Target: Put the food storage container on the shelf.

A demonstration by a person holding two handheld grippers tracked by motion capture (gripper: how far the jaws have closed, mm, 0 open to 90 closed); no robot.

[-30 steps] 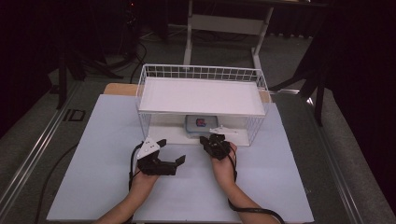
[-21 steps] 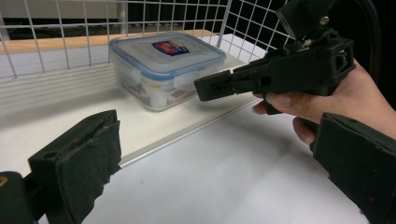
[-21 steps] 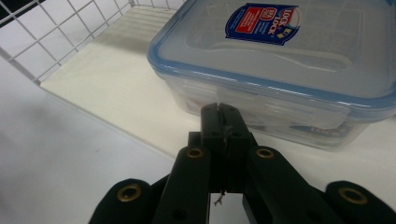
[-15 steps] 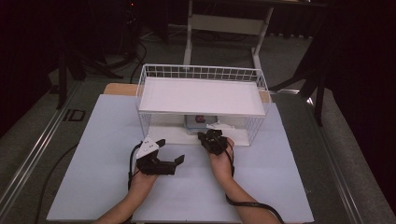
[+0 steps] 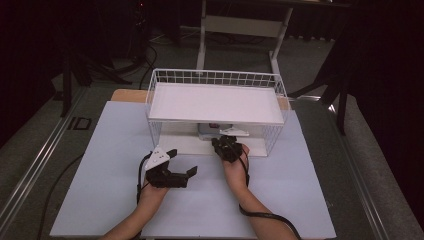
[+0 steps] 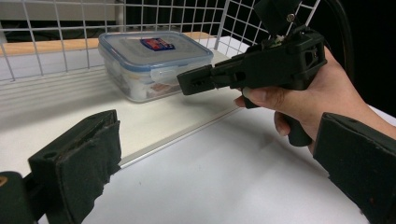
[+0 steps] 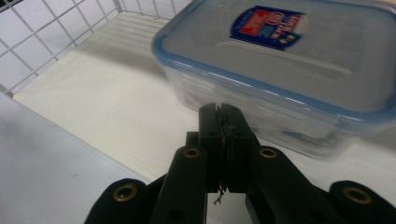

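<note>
Two grippers in use at the wire rack [image 5: 216,80]. Right gripper [image 7: 218,112]: jaws pressed together, nothing between them, tips just short of the near wall of the plastic container [image 7: 299,60]; contact cannot be confirmed. The container, with a clear lid, blue rim and label, sits on the rack's lower board [image 7: 116,88], directly ahead of the tips. Bare board lies to the left of the fingers, up to the wire mesh. Left gripper [image 5: 176,165]: jaws spread wide, empty, over open tabletop [image 5: 300,200], well short of the board's front edge.
</note>
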